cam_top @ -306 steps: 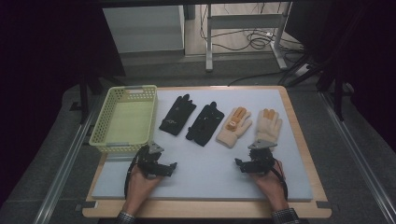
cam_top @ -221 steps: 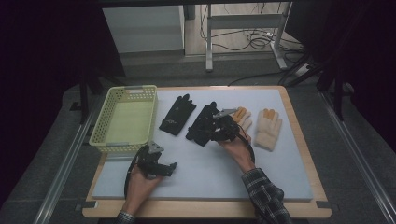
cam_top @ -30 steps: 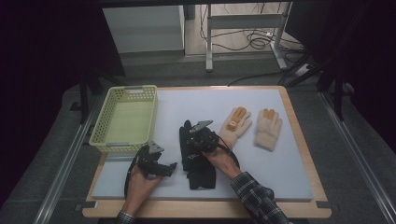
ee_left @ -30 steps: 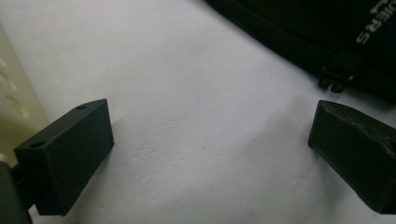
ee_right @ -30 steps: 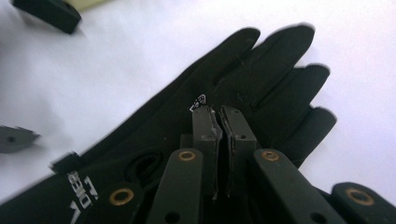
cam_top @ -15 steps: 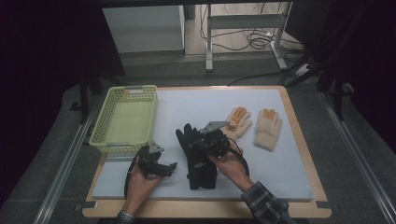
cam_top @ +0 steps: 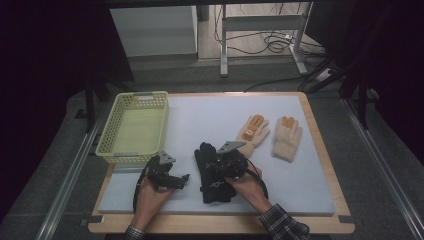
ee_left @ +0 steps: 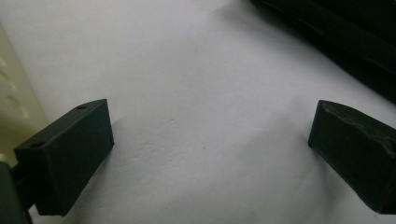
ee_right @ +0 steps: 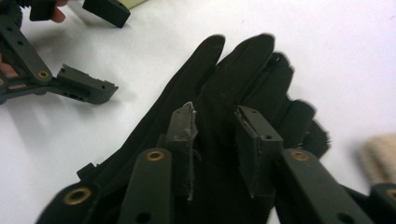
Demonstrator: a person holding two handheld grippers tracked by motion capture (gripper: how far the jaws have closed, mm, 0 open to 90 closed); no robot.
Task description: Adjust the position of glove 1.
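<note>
Now we see the black gloves (cam_top: 214, 172) stacked on the white mat (cam_top: 310, 185), near its front edge and just right of the left gripper (cam_top: 176, 179). The right gripper (cam_top: 226, 161) hovers over the stack, with our right hand (cam_top: 248, 189) behind it. In the right gripper view its two jaws stand a little apart over the dark fabric (ee_right: 219, 154); they have just been opening, and the pads do not press on the glove, though the cloth lies under and between them. The glove fingers point away from us toward the far side of the mat.

Our left hand (cam_top: 150, 197) holds the left gripper low over the mat, close to the front right corner of the yellow basket (cam_top: 132, 129). Its jaws are spread wide with only bare mat between them, and the edge of the black gloves shows at the upper right of the left gripper view (ee_left: 345, 32).

Farther back on the mat lie two cream gloves (cam_top: 272, 135) side by side, orange fingertip patches up, well apart from the basket. The nearer one lies just beyond the right gripper.
</note>
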